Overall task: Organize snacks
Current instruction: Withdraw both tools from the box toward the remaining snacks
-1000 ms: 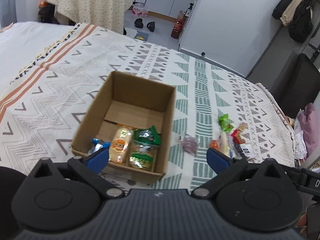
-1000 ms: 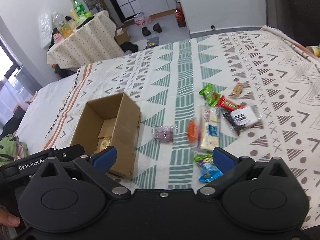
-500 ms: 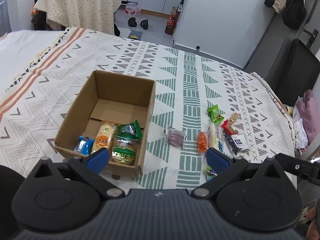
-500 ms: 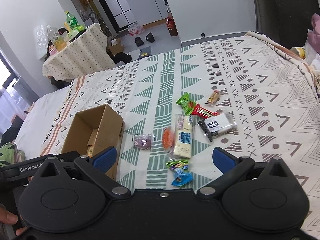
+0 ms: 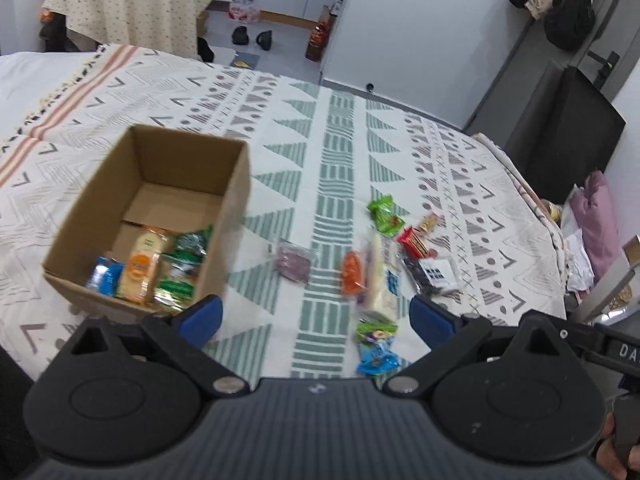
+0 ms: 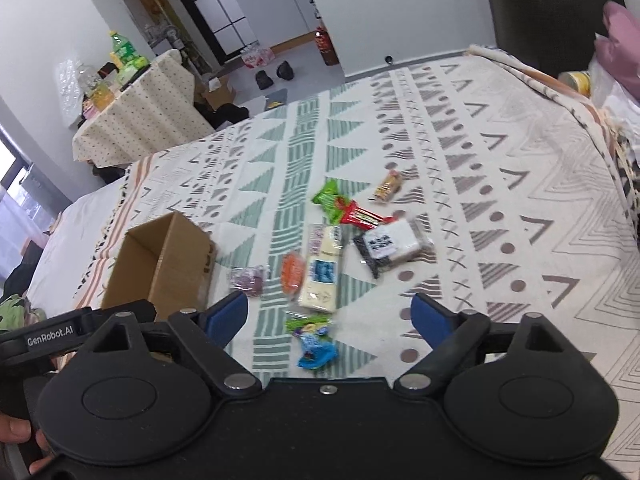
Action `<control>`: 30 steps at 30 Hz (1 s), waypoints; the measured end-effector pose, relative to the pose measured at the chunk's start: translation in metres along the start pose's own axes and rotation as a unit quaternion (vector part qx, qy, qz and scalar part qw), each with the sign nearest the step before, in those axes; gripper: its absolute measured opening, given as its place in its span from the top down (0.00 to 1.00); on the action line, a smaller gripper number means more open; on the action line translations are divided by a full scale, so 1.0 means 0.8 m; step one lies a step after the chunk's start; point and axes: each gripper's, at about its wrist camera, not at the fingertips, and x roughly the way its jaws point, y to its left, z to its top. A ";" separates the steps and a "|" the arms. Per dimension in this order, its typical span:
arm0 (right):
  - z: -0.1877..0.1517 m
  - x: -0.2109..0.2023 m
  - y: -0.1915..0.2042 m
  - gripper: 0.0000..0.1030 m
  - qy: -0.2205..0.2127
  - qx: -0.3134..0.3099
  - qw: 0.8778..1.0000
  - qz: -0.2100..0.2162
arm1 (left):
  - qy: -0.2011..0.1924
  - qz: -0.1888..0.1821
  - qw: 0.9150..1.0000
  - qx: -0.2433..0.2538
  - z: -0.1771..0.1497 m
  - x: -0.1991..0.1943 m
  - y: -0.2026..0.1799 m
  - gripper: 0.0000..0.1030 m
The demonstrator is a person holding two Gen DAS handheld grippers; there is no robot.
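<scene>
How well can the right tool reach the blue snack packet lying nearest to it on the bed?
Probably yes. The right tool is open and empty, its jaws just narrowing a little, and the blue packet lies flat on the blanket just ahead, with nothing covering it.

The bedspread (image 6: pixel 500 168) is cream, patterned with green triangles and stripes, grey chevrons, dots and crosses — orange bands at one edge. The cardboard box (image 5: pixel 236 208) is plain brown. Loose snack packets (image 6: pixel 320 268) show green, red, orange, purple, blue, pale yellow — one black-and-white.
</scene>
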 end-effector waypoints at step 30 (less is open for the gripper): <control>0.021 0.103 -0.068 0.17 0.024 0.052 0.998 -0.002 | 0.092 0.003 0.995 -0.033 -0.047 0.161 -0.059 0.41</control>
